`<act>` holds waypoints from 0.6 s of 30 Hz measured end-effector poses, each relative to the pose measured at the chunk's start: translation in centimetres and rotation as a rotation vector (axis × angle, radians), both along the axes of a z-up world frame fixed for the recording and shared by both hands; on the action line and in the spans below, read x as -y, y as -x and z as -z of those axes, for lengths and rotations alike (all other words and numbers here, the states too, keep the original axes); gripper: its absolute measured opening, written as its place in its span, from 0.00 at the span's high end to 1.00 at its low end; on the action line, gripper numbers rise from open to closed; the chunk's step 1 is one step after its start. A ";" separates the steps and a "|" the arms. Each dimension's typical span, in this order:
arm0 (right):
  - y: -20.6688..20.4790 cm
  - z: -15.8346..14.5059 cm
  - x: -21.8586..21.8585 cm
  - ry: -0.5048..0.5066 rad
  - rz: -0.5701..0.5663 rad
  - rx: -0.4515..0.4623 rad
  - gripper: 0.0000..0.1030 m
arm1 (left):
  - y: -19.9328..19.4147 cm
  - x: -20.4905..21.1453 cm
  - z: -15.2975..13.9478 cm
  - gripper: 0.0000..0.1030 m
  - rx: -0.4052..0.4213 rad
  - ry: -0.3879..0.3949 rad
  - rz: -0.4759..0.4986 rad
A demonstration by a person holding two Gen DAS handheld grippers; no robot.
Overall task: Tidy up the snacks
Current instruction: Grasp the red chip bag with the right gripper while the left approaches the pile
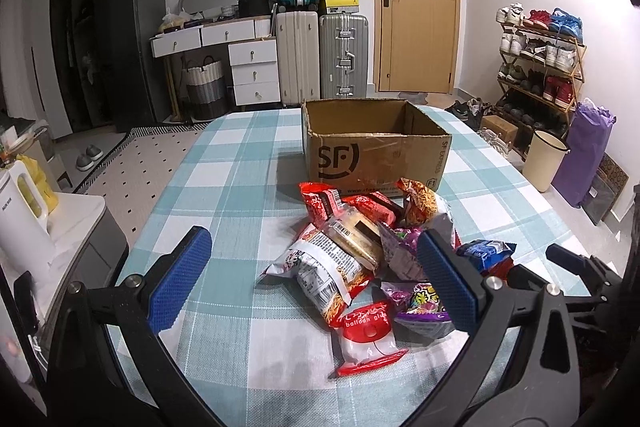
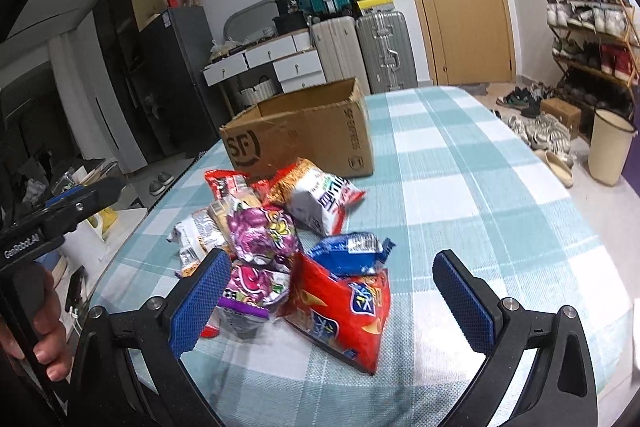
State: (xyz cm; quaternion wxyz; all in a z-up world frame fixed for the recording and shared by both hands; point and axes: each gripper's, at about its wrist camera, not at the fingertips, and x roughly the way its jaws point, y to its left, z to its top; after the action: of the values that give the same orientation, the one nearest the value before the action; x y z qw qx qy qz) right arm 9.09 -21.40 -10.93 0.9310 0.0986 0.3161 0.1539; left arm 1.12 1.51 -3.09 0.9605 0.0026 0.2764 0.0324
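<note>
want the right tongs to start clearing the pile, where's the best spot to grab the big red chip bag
Grip the red chip bag across its puffed middle, coming straight down from above. It lies flat at the near edge of the pile, already between the open right tongs. Its far end is tucked under the small blue packet, so pull toward you.

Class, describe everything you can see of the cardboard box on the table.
The cardboard box is brown corrugated card, open-topped, with worn, ragged edges. A black SF logo marks its front, and SF Express print runs down one side. It stands upright on the checked tablecloth, beyond the snack pile, whose nearest packets lie at its front wall. No contents show.
</note>
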 end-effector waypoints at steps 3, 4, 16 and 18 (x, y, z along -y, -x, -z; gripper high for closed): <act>-0.7 0.9 0.4 -0.015 0.006 -0.028 0.00 | -0.2 -0.2 0.2 0.01 -0.006 -0.001 -0.003; -0.7 1.1 0.5 -0.022 0.005 -0.035 0.00 | -0.3 -0.3 0.4 0.01 -0.010 0.001 -0.002; -2.5 3.8 0.6 -0.107 -0.031 -0.137 0.07 | -1.3 -1.3 1.7 0.01 -0.050 0.015 0.000; -2.8 4.2 0.5 -0.103 -0.032 -0.150 0.11 | -1.6 -1.7 2.1 0.01 -0.059 0.019 -0.002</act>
State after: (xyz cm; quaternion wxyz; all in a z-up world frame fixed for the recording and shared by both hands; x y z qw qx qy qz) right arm 11.90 -21.92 -15.18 0.8958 0.1526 0.3782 0.1769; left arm 2.73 3.17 -5.24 0.9518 -0.0058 0.3051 0.0305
